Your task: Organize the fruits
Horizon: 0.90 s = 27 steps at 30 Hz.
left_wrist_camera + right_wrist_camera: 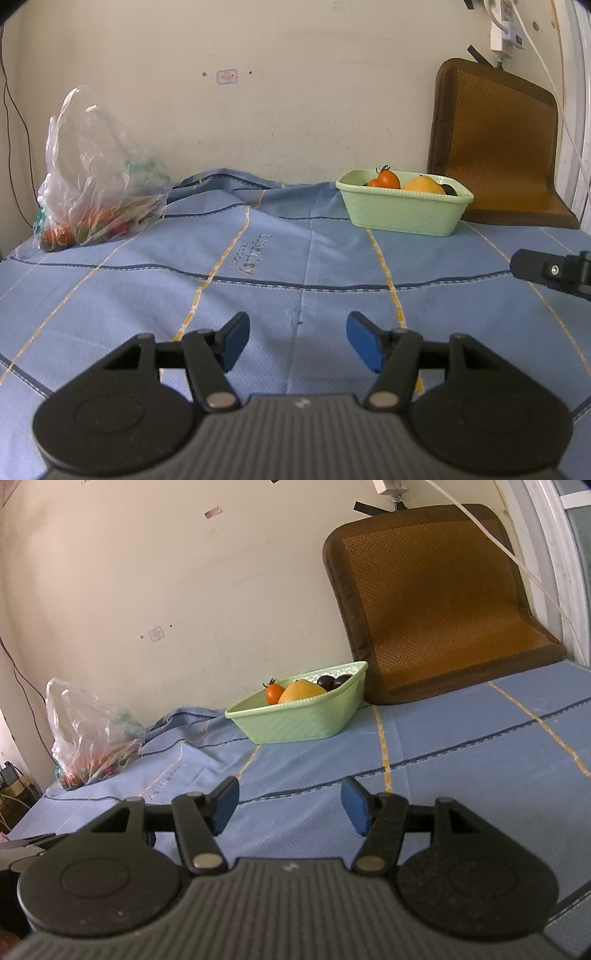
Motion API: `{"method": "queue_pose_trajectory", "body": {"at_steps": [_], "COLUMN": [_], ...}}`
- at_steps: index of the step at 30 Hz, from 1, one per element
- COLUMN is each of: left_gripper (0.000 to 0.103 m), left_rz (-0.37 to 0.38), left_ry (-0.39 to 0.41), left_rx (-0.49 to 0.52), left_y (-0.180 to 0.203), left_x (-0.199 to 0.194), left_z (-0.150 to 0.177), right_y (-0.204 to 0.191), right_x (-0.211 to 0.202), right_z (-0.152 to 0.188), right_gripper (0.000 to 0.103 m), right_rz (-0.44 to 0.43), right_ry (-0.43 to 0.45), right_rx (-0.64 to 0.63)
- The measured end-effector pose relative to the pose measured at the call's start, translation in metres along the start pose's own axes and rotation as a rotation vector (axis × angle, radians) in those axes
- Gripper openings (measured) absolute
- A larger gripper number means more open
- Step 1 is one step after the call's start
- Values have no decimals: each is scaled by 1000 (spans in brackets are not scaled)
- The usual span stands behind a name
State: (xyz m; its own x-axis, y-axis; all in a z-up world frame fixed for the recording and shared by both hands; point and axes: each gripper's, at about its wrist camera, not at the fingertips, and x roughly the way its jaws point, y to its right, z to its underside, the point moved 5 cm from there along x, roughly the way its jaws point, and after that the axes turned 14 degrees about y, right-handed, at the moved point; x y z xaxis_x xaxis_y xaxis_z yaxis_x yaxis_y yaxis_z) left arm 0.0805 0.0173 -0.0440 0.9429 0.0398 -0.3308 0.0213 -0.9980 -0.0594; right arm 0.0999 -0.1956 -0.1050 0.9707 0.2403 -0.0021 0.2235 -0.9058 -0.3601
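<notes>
A pale green basket (402, 214) (295, 720) stands at the back of the blue cloth, holding a red tomato (388, 180) (274, 693), a yellow-orange fruit (423, 184) (301, 690) and dark round fruit (327, 682). A clear plastic bag (96, 177) (88, 738) with red and green produce lies at the back left. My left gripper (297, 338) is open over bare cloth, nothing between its blue pads. My right gripper (290, 803) is likewise open and empty, well short of the basket. Part of the right gripper shows at the right edge of the left wrist view.
A brown woven cushion (498, 147) (439, 605) leans on the wall behind the basket. The blue cloth (295, 266) is rumpled near the wall between bag and basket. White cables (554, 92) hang at the right.
</notes>
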Motion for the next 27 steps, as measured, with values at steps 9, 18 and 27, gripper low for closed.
{"method": "queue_pose_trajectory", "body": {"at_steps": [9, 18, 27], "left_gripper": [62, 66, 67], "left_rz": [2, 8, 13], "left_ry": [7, 13, 18], "left_rx": [1, 11, 13], "left_y": [0, 2, 2], "left_x": [-1, -3, -4], "left_z": [0, 0, -1], "right_y": [1, 1, 2], "right_x": [-1, -1, -2], "right_z": [-1, -1, -1], "right_gripper": [64, 64, 64], "right_rz": [14, 23, 30], "right_ry": [1, 6, 11], "right_rx": [1, -3, -2]}}
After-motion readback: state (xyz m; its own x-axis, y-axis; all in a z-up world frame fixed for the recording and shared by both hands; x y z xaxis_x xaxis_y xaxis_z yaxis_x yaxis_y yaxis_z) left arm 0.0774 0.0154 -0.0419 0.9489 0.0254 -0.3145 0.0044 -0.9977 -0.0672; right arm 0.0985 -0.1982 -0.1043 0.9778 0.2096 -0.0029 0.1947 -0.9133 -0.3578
